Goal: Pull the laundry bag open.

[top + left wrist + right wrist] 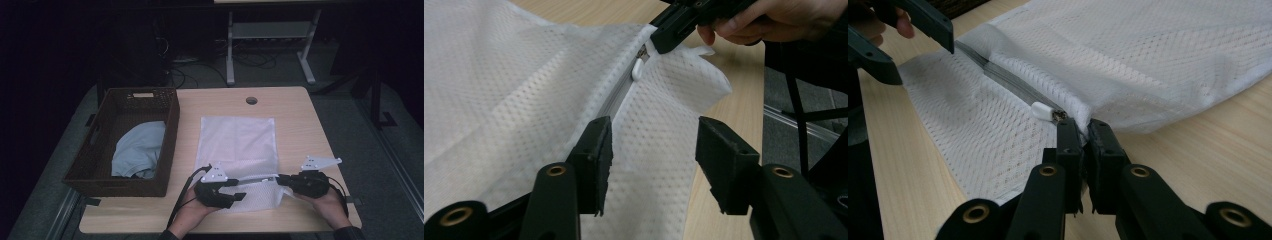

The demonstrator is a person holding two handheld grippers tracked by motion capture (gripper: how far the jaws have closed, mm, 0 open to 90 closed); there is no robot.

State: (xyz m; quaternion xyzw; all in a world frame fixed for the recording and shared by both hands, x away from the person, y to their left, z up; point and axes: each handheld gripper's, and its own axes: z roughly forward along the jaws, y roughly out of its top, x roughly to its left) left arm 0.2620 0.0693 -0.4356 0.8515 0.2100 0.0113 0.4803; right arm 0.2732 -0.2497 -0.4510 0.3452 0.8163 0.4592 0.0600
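A: Black jaws of the right tool [1083, 131], lowest in the right gripper view, are clenched on the mesh laundry bag [1128, 55] at the end of its zipper [998, 80], just beside the white zipper pull [1040, 110]. Where does the bag lie?

B: Flat on the bench [300, 120], near its front edge, with the zippered end towards the person. The left tool [654, 145] is released, its jaws standing apart, one touching the mesh beside the zipper, the other above the folded flap.

A: And the surroundings?

B: A dark wicker basket [170, 125] stands at the bench's left side, well apart from the bag, holding a pale blue garment [137, 150].

A: How far along does the work appear?

B: Early, by my judgement. The pull sits at the end held by the right tool and the zipper looks closed along its visible length; opening the bag, and presumably moving the garment into it, remain to be done
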